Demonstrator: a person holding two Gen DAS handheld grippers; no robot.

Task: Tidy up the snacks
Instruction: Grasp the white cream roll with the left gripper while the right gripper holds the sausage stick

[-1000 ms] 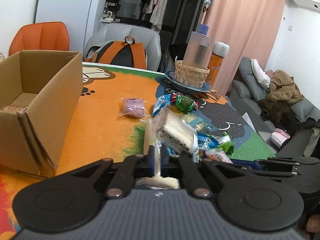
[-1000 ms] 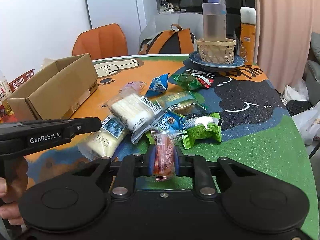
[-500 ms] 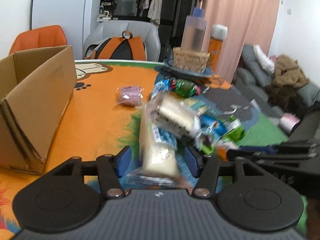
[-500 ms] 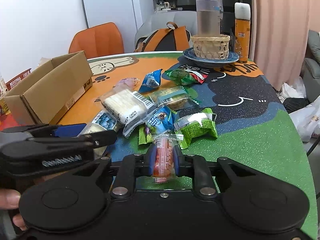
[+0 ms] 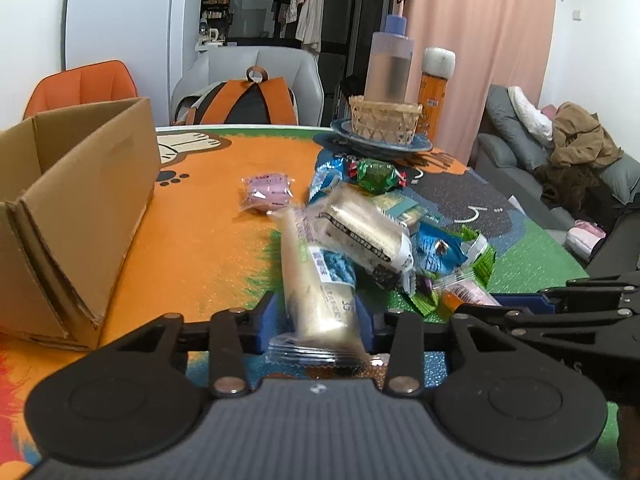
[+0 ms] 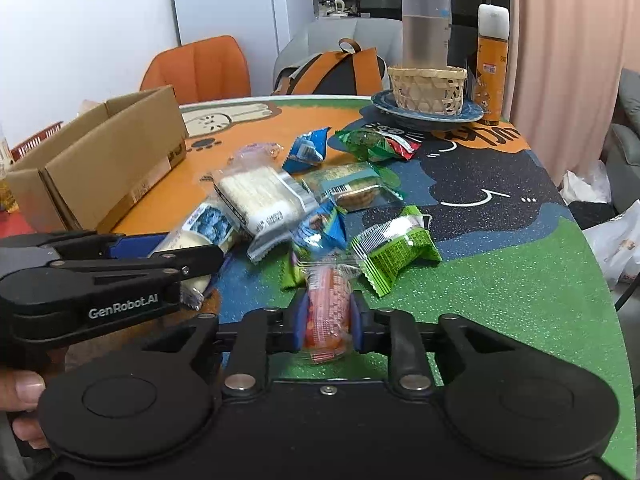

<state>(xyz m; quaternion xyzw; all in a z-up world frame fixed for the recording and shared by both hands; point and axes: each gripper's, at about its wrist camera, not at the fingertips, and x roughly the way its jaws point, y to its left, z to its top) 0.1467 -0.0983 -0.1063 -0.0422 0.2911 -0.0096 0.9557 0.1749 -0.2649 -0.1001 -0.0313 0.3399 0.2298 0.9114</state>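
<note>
Currently the long cream bread bar (image 5: 316,300) lies between the blue pads of the left gripper (image 5: 316,312). The pads sit close on both sides of its wrapper, but whether they press it or merely flank it cannot be told from either view. Far end of the bar is tucked under the white wafer pack (image 5: 366,232), which rests across it.

Right gripper (image 6: 326,316) is clamped on the orange-red snack packet (image 6: 326,312); both blue pads touch the wrapper, packet pointing away along the fingers, its far end near the heap.

Remaining snacks sit in a loose heap mid-table:
- green packet (image 6: 394,248) just beside the right gripper's packet
- blue packet (image 6: 322,228) touching the wafer pack
- clear-wrapped pastry with teal label (image 6: 352,188) behind those
- blue triangular packet (image 6: 308,150) and green-red candy bag (image 6: 374,142) toward the far side
- pink packet (image 5: 268,194) apart from the heap, on the orange area

Open cardboard box (image 5: 76,208) stands on the left of the table (image 6: 520,280), near the left gripper; nothing of its contents is visible. At the far edge, a blue plate (image 6: 472,114) carries a woven basket (image 6: 426,88) with a frosted bottle (image 6: 426,36) upright in it; an orange bottle (image 6: 492,68) stands just beside the plate.
</note>
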